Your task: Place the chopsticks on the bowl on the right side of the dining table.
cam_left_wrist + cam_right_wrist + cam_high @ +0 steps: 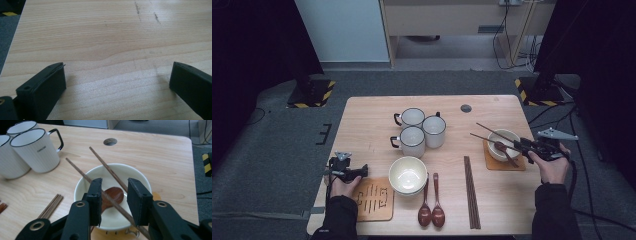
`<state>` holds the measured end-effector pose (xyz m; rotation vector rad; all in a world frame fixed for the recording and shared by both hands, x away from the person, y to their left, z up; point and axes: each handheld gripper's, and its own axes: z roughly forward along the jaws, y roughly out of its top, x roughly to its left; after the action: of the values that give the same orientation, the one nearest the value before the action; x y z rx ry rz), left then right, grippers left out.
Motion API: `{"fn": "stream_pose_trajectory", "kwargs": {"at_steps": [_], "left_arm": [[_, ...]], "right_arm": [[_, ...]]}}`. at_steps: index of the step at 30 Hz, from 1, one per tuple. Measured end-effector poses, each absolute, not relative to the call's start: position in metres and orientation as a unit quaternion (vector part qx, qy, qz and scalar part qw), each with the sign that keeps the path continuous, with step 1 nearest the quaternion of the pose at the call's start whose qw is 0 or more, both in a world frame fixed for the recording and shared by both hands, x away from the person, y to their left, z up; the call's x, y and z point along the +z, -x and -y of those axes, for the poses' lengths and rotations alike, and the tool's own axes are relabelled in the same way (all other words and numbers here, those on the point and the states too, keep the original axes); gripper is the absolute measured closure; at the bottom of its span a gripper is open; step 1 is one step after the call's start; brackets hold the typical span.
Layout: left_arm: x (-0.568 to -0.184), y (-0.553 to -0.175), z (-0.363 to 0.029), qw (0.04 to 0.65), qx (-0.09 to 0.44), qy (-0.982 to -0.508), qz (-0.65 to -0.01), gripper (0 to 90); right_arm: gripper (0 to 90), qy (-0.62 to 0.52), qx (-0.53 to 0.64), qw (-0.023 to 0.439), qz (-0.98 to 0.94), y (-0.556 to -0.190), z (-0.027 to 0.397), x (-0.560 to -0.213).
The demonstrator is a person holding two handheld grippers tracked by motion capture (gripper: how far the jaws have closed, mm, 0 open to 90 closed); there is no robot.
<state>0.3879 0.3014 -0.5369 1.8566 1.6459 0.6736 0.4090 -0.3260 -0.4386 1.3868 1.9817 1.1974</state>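
A pair of brown chopsticks (pixel 110 195) is clamped in crossed form between the jaws of the right hand-held gripper (pixel 113 195), above a white bowl (pixel 140 180) containing a wooden spoon (pixel 113 195). The left hand-held gripper (pixel 117 77) is held apart, empty, over the worktop (pixel 100 37).

Black sleeves; blk grippers (pixel 343 171), grey 3-cornered plates, brass-ringed screw holes.
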Motion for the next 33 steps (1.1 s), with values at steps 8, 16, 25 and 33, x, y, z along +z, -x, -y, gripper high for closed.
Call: {"fn": "stream_pose_trajectory", "kwargs": {"at_steps": [8, 16, 25, 33], "left_arm": [[-0.537, -0.388, -0.301, 0.281, 0.251, -0.693, -0.614, 0.0], [-0.537, -0.388, -0.301, 0.282, 0.252, -0.693, -0.614, 0.0], [-0.537, -0.388, -0.301, 0.282, 0.251, -0.693, -0.614, 0.0], [-0.537, -0.388, -0.301, 0.282, 0.251, -0.693, -0.614, 0.0]], "right_arm": [[73.8, -0.504, 0.428, 0.226, -0.715, -0.422, 0.319, -0.441], [80.0, -0.501, 0.429, 0.232, -0.715, -0.434, 0.312, -0.446], [83.4, -0.508, 0.415, 0.225, -0.721, -0.447, 0.305, -0.458], [78.1, -0.510, 0.413, 0.217, -0.722, -0.454, 0.302, -0.465]]}}
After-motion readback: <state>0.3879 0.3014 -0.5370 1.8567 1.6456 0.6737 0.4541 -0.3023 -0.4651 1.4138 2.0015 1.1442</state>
